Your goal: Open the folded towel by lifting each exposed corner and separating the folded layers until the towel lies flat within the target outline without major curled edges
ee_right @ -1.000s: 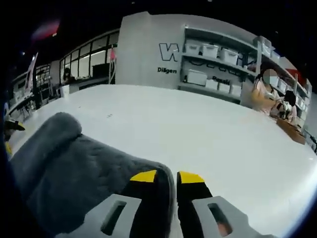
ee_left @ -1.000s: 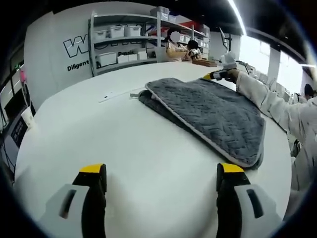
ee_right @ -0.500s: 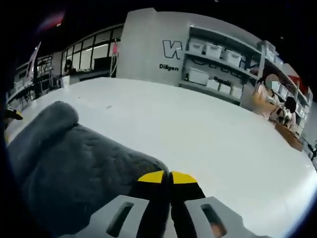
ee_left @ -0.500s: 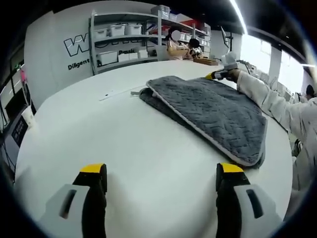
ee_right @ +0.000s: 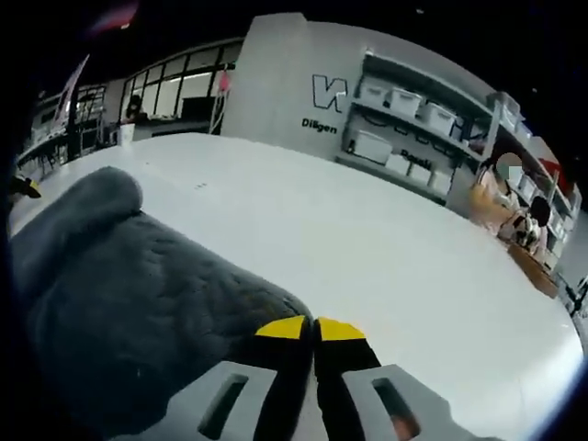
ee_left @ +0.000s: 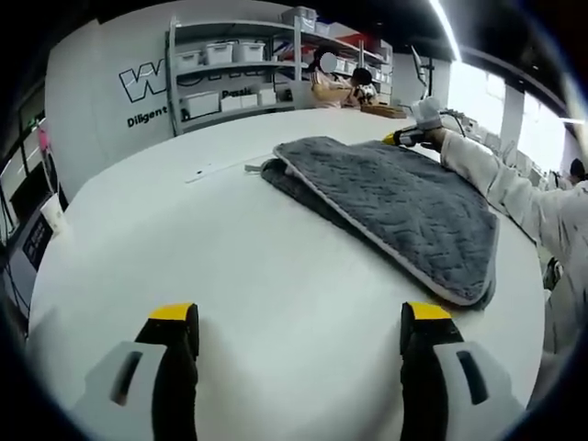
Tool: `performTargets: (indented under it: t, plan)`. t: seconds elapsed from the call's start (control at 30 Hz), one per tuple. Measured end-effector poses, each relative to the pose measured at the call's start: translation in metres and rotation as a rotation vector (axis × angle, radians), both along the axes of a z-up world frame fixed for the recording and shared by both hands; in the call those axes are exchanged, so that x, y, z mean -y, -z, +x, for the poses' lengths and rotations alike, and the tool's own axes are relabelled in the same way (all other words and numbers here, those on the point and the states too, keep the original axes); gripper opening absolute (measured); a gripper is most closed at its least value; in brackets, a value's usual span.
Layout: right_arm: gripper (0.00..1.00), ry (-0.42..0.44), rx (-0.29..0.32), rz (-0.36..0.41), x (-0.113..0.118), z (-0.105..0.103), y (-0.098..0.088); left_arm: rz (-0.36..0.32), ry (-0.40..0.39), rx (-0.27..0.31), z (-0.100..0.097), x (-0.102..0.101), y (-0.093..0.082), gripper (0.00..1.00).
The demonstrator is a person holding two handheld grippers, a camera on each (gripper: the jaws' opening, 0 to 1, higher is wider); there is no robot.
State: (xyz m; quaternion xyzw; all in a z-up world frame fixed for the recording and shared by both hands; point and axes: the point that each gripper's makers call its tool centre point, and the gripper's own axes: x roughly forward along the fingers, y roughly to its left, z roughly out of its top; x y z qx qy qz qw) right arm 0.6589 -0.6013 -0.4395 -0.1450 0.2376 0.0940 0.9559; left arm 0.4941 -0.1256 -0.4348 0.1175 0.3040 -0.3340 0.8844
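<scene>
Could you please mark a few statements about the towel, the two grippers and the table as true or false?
1. The right gripper has its jaws shut on a corner of the grey towel. True.
2. The left gripper holds the towel. False: its jaws stand wide apart over bare white table.
3. The towel lies fully opened in one layer. False: a lower layer shows beneath the top one.
4. Shelves with white bins stand behind the table. True.

grey wall [ee_left: 101, 64] with lettering, metal shelving [ee_left: 234, 69] holding white bins, bright windows [ee_left: 473, 96], ceiling strip light [ee_left: 439, 28].
</scene>
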Motion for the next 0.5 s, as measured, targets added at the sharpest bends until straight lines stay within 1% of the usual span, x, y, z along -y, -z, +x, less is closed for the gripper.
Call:
performTargets:
  t: [0.13, 0.23, 0.5]
  plan:
    - [0.00, -0.003, 0.017, -0.054, 0.0012, 0.0042, 0.0000, 0.001, 0.000, 0.000, 0.0004, 0.0000, 0.0002, 0.90]
    - [0.00, -0.001, 0.031, -0.076, 0.0022, 0.0068, 0.0001, 0.000, -0.001, 0.000, 0.0007, 0.0000, -0.0001, 0.90]
    - [0.00, 0.006, 0.032, -0.074, 0.0047, 0.0092, -0.0012, 0.003, -0.003, -0.006, 0.0009, -0.0006, 0.0019, 0.90]
